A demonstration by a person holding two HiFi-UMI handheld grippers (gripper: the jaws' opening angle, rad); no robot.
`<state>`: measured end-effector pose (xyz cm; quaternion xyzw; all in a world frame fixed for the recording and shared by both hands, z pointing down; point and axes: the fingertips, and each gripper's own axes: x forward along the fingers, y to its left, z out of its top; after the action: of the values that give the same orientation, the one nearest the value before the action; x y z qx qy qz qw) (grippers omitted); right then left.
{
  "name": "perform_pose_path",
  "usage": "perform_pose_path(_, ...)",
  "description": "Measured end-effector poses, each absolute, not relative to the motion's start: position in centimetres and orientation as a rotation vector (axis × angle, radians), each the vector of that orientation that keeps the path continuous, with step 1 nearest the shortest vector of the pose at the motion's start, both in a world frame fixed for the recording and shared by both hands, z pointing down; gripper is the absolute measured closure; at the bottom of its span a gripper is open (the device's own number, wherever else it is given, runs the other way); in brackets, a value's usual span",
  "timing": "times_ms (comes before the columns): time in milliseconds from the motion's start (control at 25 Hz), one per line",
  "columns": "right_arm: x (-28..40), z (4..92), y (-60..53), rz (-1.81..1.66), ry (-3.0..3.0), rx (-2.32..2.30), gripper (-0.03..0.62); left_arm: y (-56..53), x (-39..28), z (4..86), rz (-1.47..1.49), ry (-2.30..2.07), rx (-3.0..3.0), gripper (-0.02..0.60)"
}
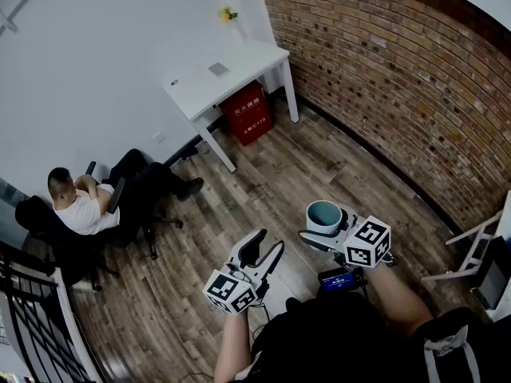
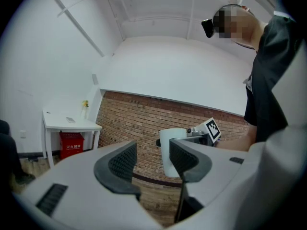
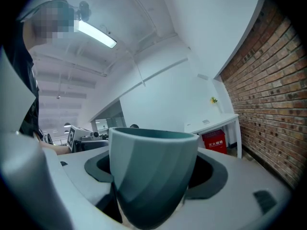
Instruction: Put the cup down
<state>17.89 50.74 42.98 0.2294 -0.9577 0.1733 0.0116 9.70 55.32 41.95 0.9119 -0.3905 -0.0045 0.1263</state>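
Teal-grey, the cup [image 3: 148,176] sits upright in the right tongs [image 1: 319,231], held in the air over the wooden floor [image 1: 263,174]. Nothing lies under it, so letting go here would likely drop it, and a slack grip could let its tapered body slip. Those jaws press against its sides. The left tongs [image 1: 269,240], just beside, stand partly open and hold nothing. The white surface [image 1: 231,70] stands well apart, near the brick wall [image 1: 383,62].
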Motion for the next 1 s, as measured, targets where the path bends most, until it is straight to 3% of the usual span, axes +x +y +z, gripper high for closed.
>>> perform_pose_path(560, 23.1, 45.9, 45.7, 0.653, -2.964, 0.792, 0.189, 50.8, 8.1, 43.4, -0.020, -1.302, 2.549, 0.362)
perform_pose_path(1000, 20.4, 47.6, 36.0, 0.660, -2.905, 0.856, 0.189, 40.1, 4.3, 45.9, -0.061, -1.253, 2.539, 0.360)
